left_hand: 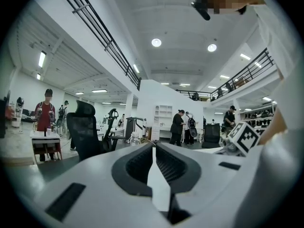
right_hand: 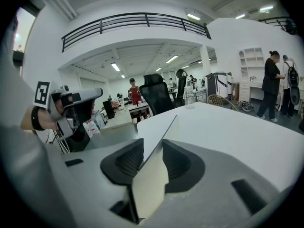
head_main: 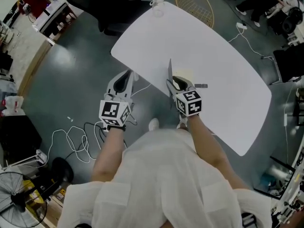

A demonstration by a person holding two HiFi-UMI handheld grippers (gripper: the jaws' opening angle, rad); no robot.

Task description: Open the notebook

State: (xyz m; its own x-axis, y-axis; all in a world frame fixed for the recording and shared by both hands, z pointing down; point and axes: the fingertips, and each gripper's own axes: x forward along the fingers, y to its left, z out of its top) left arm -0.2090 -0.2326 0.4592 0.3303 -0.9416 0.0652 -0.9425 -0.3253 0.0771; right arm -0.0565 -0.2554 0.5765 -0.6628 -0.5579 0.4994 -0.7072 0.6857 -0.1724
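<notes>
Notebook point(head_main: 186, 74) lies on the white tabletop point(head_main: 213, 46) near its near edge, directly ahead of the right gripper point(head_main: 176, 83); its cover point(head_main: 170, 70) stands up on edge, roughly upright, at the left side of the pale page lying flat; the cover's long edge runs away from the person, in line with the way that gripper points; in the right gripper view the cover point(right_hand: 151, 175) passes as a thin slanted sheet between the jaws of the right gripper point(right_hand: 153, 144), which stand apart wider than the sheet, so it looks cradled rather than clamped; left gripper point(head_main: 126, 77) sits off the tabletop's edge over the floor, well apart from the notebook, so the right is clearly the nearer one; the left gripper view shows the left gripper point(left_hand: 153, 145) with jaws drawn almost together, only a slit, nothing in it; my read: opening is about halfway, the cover needs to tip on over to the left, away from the page, to lie flat, and being loose it could drop back; count: one notebook, one raised cover, two grippers, one small dark item point(head_main: 201, 85) just right of the notebook (too small to identify), one clear container point(head_main: 158, 4) at the tabletop's far end.
</notes>
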